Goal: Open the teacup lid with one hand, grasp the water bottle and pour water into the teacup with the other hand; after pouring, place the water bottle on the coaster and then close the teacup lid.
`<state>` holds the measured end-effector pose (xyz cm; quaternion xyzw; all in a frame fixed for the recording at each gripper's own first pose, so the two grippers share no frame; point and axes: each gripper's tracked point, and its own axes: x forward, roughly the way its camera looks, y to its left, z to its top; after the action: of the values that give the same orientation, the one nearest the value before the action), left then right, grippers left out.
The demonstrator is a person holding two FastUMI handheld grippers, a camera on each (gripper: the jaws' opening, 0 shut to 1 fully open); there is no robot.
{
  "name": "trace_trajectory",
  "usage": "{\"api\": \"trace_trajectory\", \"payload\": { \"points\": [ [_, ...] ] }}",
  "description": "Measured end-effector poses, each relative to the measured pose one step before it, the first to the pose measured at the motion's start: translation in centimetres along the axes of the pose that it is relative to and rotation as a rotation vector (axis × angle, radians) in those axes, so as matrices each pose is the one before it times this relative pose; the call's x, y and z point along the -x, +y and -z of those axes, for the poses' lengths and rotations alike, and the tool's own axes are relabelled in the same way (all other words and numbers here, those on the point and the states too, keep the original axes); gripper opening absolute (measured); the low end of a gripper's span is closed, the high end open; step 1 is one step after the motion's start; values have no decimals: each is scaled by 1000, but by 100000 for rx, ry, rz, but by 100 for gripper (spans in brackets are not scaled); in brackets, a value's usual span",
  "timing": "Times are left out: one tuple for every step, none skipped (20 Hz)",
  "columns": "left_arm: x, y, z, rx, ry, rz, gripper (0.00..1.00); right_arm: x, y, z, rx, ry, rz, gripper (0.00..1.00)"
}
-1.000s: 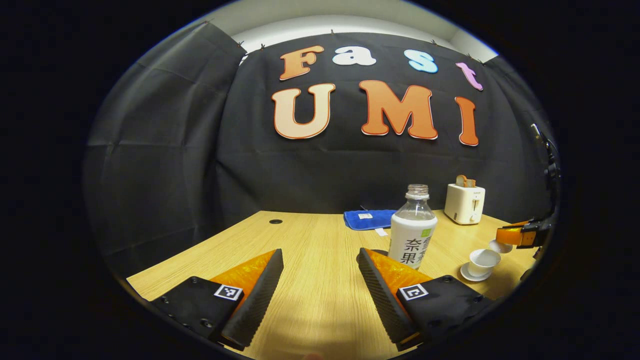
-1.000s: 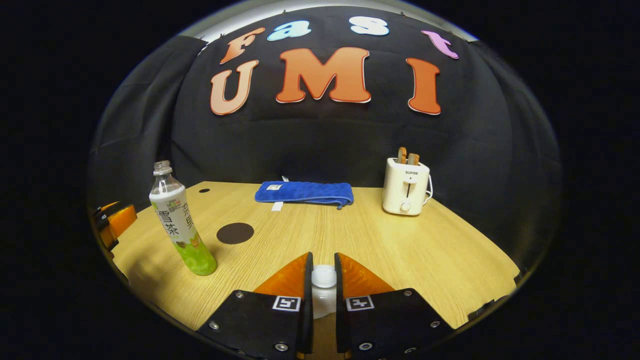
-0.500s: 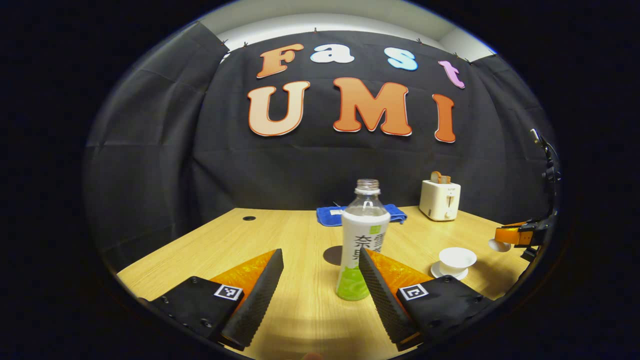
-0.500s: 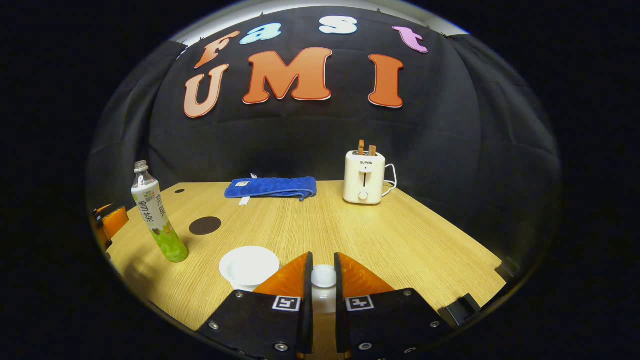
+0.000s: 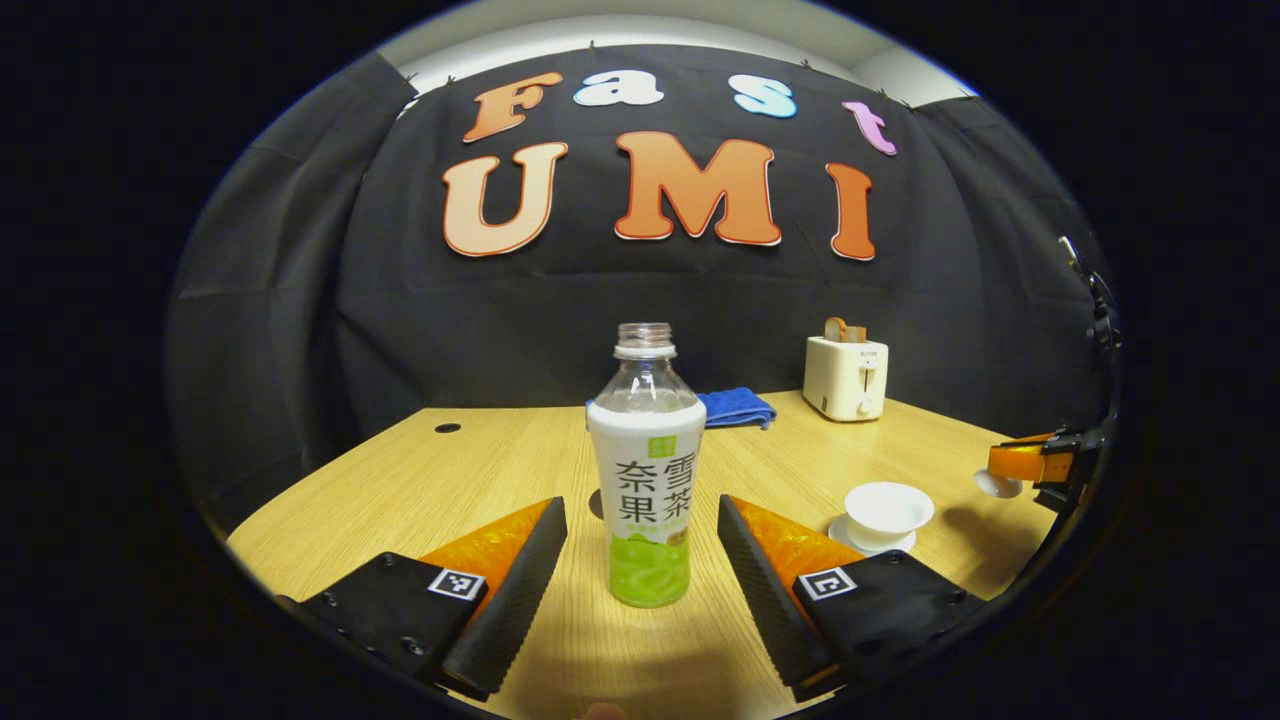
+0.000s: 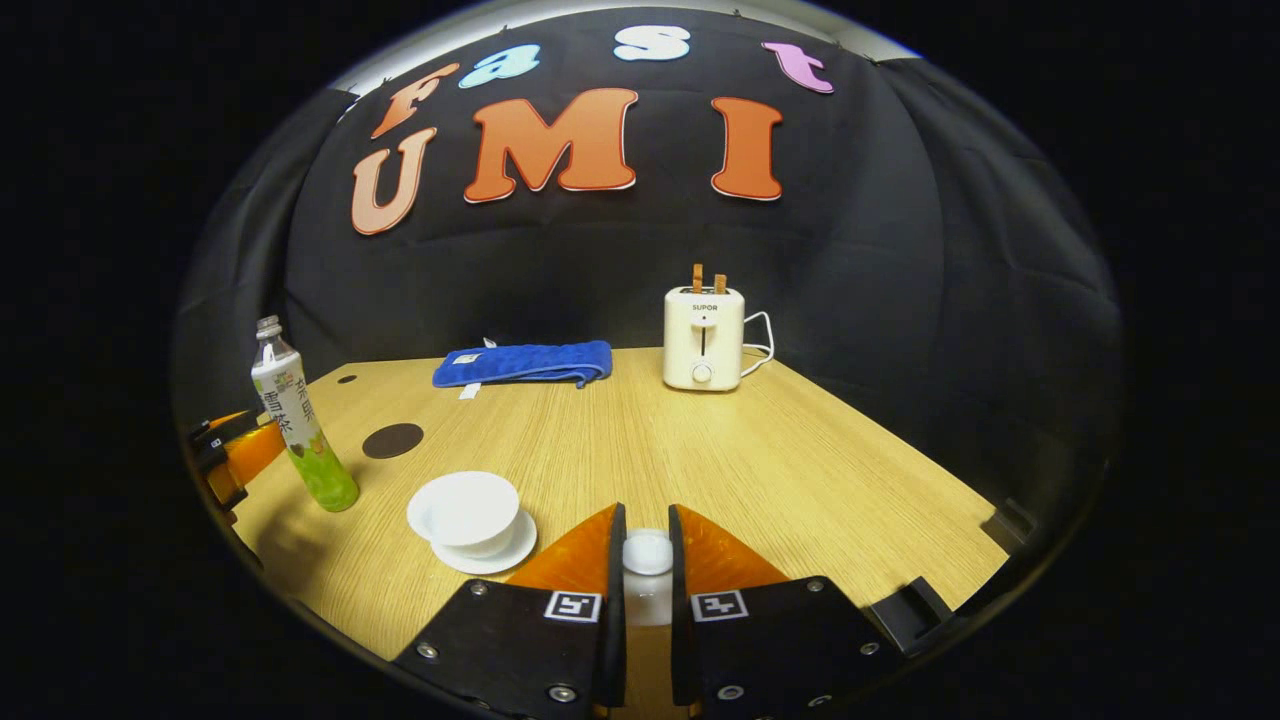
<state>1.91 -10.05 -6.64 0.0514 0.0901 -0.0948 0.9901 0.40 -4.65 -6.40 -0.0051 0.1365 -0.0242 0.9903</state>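
- Two grippers work here: the left gripper is spread wide, and the right gripper pinches the lid between both fingers.
- The bottle stands upright on the table, uncapped, centred between the left fingers but not touched by them.
- The cup sits open on its saucer, to the right of the bottle in the left gripper view; the coaster lies just behind the bottle.
- A good grasp, I think, goes forward a little more, then closes on the labelled body, low enough that the bottle does not tip.
- The lid should be kept well apart from the cup while pouring.
- A towel and a toaster stand far at the back.
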Motion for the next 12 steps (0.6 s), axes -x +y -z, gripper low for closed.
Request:
{"api": "trace_trajectory", "payload": {
  "points": [
    [-569,-45,342,258,929,-627,98,-45,-254,190,-262,495,377,18],
    [-501,-275,372,706,1405,565,98,-56,-206,153,-166,491,402,18],
    [-484,-42,418,689,1498,-124,98,-70,-199,74,-279,203,471,18],
    [-398,175,405,297,1340,-625,97,-9,-230,13,-358,91,344,19],
    [-498,305,240,296,857,-1122,98,-54,-210,-16,-180,31,428,18],
    [-433,96,224,537,921,-152,99,-141,-213,85,-208,-22,339,18],
    [-456,9,378,557,1413,219,99,-124,-45,62,-171,258,186,19],
    [-337,119,309,253,956,58,99,-179,-32,194,-183,409,51,19],
    [-289,109,133,80,555,-554,99,-143,20,140,-168,461,-8,18],
    [-458,103,121,-94,567,-374,98,-118,94,243,31,568,-142,18],
    [24,137,45,408,110,-196,97,-71,95,148,58,338,-134,18],
    [-232,79,50,345,89,-549,82,-111,54,190,62,281,-157,18]
  ]
}}
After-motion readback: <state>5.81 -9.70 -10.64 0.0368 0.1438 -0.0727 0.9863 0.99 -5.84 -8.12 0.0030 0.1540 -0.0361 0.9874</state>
